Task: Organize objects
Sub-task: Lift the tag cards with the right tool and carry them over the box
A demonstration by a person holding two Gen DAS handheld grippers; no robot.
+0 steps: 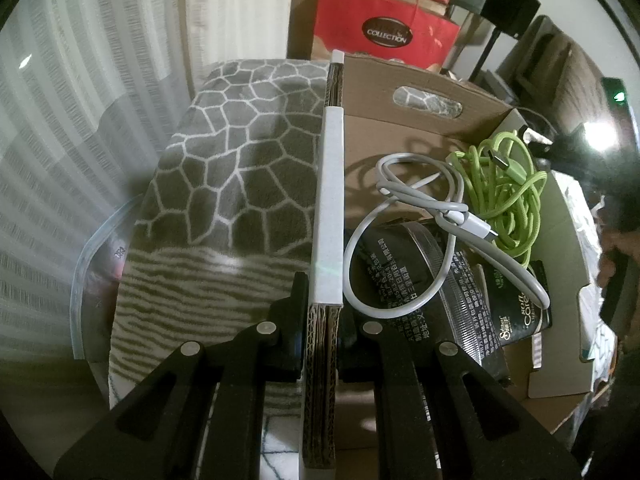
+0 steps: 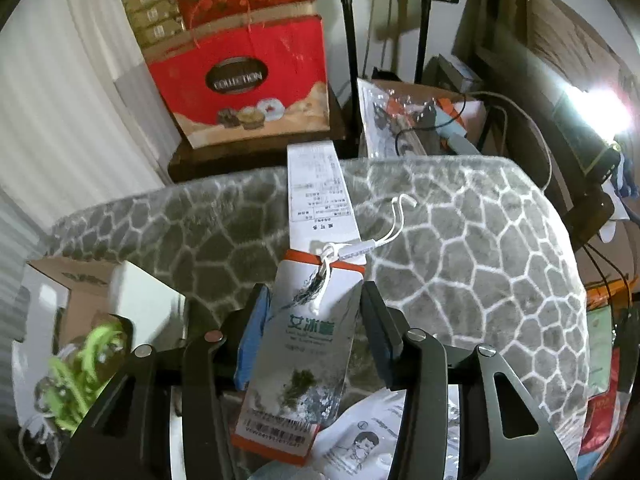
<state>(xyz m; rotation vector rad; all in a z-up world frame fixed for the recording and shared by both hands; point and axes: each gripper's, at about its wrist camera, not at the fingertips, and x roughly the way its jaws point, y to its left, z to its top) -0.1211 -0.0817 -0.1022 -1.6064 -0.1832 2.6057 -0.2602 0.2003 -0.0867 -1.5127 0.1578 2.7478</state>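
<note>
My left tool [image 1: 320, 316] is clamped tight on the near end of the cardboard box's wall [image 1: 326, 208] — that corrugated edge with the white strip runs straight away from me, and I'm steadying the box by it. Inside, to the right of that wall, lie the grey cable [image 1: 404, 236] and the green braided cable [image 1: 504, 184], piled on some dark packets.

Over on my right tool [image 2: 316, 320], a paper hang tag [image 2: 304, 344] with a white string loop sits between the fingers, long axis pointing ahead along them. The jaws stand at a middling gap, and whether the pads actually pinch the tag I can't tell. Behind it rises the grey patterned cushion [image 2: 460, 264].

What matters next, I reckon — the box lies off to the left of my right tool, low in its view, so the tag has to swing leftward across the wall my left tool holds.
</note>
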